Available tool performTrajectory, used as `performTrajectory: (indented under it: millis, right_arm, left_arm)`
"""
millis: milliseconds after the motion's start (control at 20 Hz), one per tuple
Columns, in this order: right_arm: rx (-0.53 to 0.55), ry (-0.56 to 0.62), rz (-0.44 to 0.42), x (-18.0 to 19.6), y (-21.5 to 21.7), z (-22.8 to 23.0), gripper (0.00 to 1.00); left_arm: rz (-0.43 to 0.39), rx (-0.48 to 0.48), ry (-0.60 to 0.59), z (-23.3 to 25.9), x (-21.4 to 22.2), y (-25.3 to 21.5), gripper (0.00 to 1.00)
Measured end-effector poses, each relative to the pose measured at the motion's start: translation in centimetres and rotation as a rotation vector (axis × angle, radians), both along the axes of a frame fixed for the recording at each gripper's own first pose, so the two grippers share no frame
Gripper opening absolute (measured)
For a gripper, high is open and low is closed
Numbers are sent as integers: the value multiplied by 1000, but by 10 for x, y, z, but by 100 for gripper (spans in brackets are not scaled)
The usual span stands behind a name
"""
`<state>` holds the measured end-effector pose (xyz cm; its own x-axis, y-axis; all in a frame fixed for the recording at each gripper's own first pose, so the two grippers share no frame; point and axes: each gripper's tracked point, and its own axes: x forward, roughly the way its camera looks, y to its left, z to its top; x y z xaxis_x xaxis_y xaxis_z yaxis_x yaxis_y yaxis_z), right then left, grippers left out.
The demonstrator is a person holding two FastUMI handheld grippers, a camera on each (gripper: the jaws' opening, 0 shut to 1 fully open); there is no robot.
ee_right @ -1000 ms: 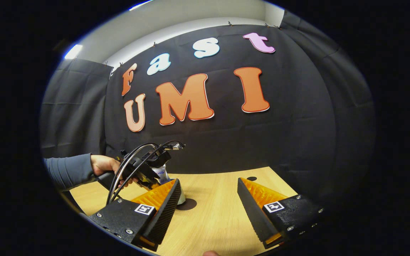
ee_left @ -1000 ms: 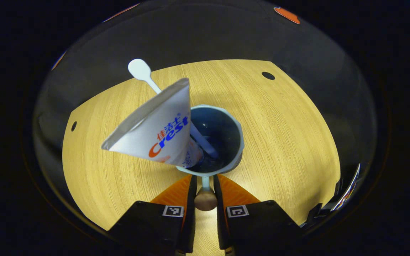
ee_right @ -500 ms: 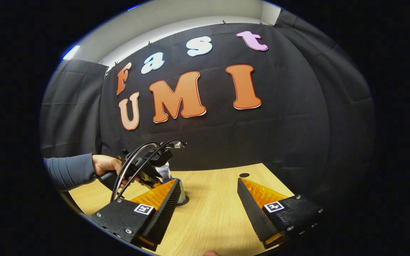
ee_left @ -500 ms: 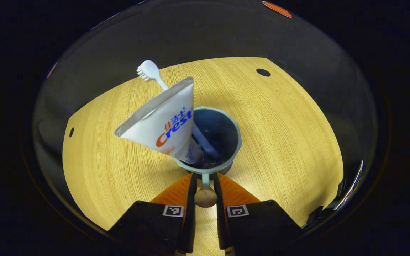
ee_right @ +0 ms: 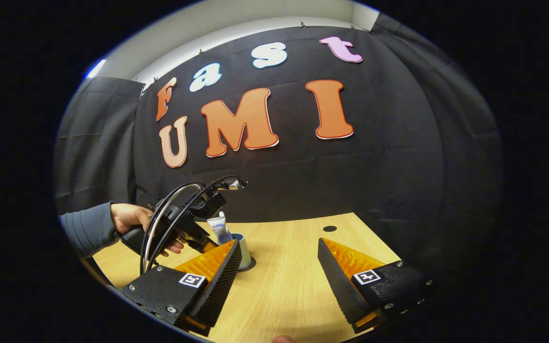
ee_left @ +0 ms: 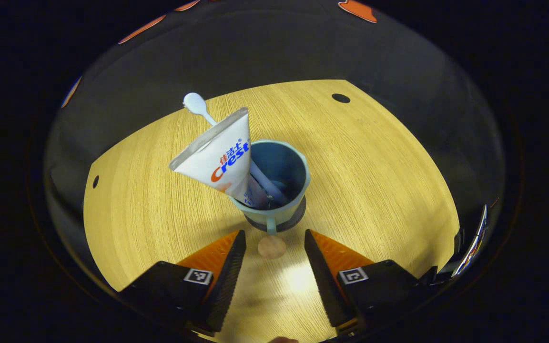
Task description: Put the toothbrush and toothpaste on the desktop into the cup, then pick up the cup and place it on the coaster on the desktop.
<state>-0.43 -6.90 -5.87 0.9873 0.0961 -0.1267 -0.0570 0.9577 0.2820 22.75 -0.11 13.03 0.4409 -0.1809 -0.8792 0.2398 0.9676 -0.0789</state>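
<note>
Left gripper (ee_left: 271,259): our fingers spread apart, angled downward, gripping nothing | Right gripper (ee_right: 279,267): our fingers wide apart, held roughly level and pointing forward, gripping nothing | Left hand (ee_right: 134,224): in the right gripper view, our sleeved arm reaches in from the left, hand wrapped around the left gripper's handle

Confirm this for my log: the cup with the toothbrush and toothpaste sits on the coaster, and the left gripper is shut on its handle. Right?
Not quite. The left gripper is open, its fingers apart on either side of the handle, as the left gripper view shows. The cup holding the toothbrush and toothpaste does sit on the coaster.
</note>
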Motion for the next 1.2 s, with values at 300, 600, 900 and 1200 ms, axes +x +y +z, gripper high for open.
performTrajectory:
  millis: [300, 600, 900, 1200]
  right_arm:
    - [-71, -48, -11, 4, 28, 33, 97]
    - [-57, -97, -20, 11, 68, 62, 98]
    - [-63, -160, -5, 17, 113, 86, 98]
    - [-73, -200, 30, 18, 157, 87, 97]
  left_arm:
    - [33, -8, -235, 50, -5, 30, 100]
    - [148, 38, -562, 139, -49, 56, 100]
    - [317, 23, -881, 143, -66, 64, 100]
    - [395, 37, -1058, 148, -80, 64, 100]
